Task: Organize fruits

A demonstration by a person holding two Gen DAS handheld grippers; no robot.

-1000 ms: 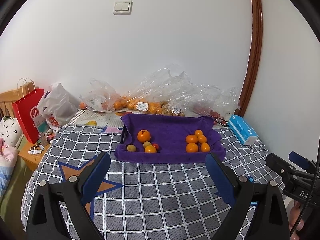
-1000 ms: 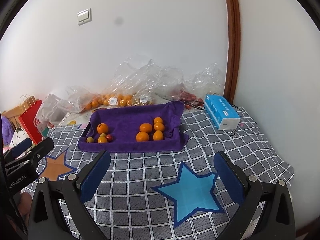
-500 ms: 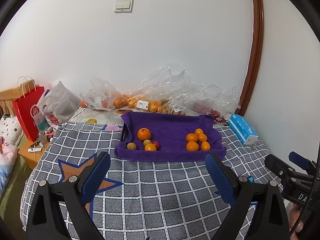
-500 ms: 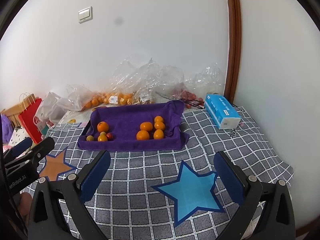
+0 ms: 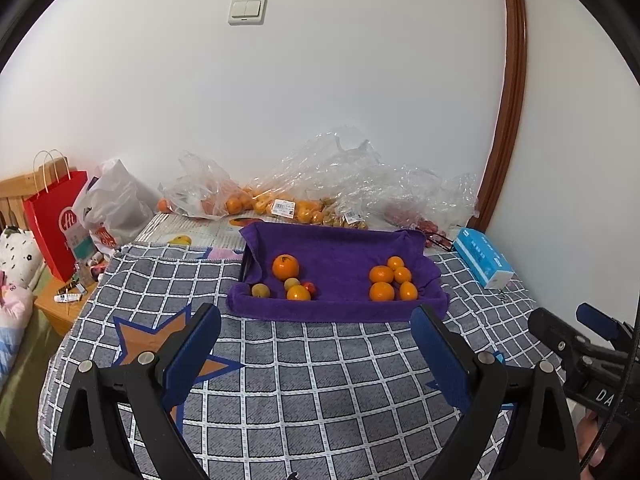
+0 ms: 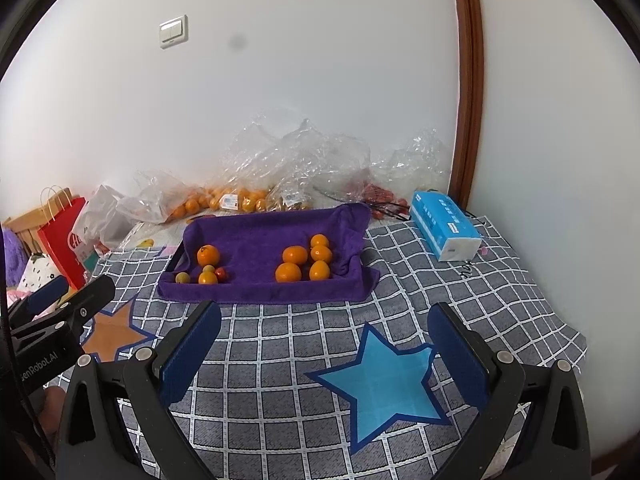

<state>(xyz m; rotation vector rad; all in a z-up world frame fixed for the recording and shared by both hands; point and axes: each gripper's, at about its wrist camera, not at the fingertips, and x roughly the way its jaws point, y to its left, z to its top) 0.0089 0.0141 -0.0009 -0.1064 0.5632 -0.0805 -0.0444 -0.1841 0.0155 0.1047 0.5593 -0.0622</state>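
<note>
The fruits sit on a purple towel-lined tray, mid-frame in both views. Left bunch: one big orange with a yellowish fruit, another pale one, a smaller orange and a little red one huddled just below it. Right bunch: five small oranges packed close, some touching. The two bunches are well apart on the towel.

Compared with a second ago, pretty much nothing has changed with the fruit. Same layout. The tray just sits a touch higher in the left view, so that camera drifted slightly.

Left gripper hovers low-center in its frame with fingers spread wide, nothing between them. Right gripper, same deal: fingers wide apart, empty, over the blue star on the checkered bed cover.

Behind the tray, clear plastic bags with more oranges lie along the wall. A blue tissue pack sits right of the tray and a red paper bag at far left.
</note>
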